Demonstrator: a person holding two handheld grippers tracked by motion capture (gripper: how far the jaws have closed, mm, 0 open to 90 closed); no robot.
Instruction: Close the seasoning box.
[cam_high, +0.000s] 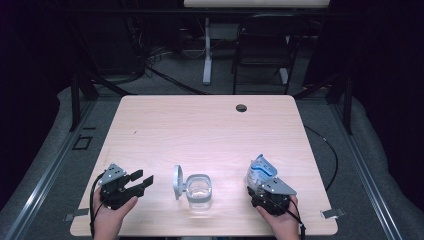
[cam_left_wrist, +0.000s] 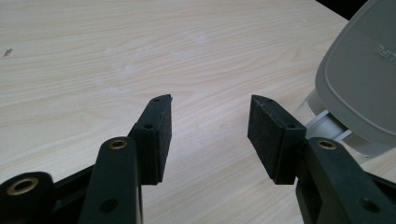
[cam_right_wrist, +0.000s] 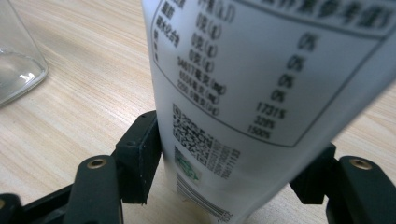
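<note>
Right now your right gripper (cam_high: 263, 184) holds a white pouch (cam_high: 258, 171), its jaws pressed against both sides of the pack low down, near the printed codes (cam_right_wrist: 198, 149). In the high view the pouch stands up from the jaws, tilted away from you, its blue-and-white top open to the air. It sits well to the right of the jar (cam_high: 199, 190), near the front edge of the table (cam_high: 210, 125).

The jar is a clear container with its grey lid (cam_high: 177, 181) hinged back and standing upright on the jar's left side, so the mouth is open. Whether anything is inside it I cannot tell; the glass looks clear.

Your left gripper (cam_high: 137, 181) hovers just left of the lid with its jaws spread wide and nothing between them; in its own view the pads (cam_left_wrist: 161, 135) frame bare wood, and the lid's back (cam_left_wrist: 359, 88) shows close at the right.

Judging by this layout, you are at the carry step: pouch in hand, jar opened, pouring not yet begun. The next move likely calls for bringing the pouch left over the jar's mouth and tipping its top down into it. Steady the jar with your left gripper first, since a light jar may slide when the pouch touches its rim.
</note>
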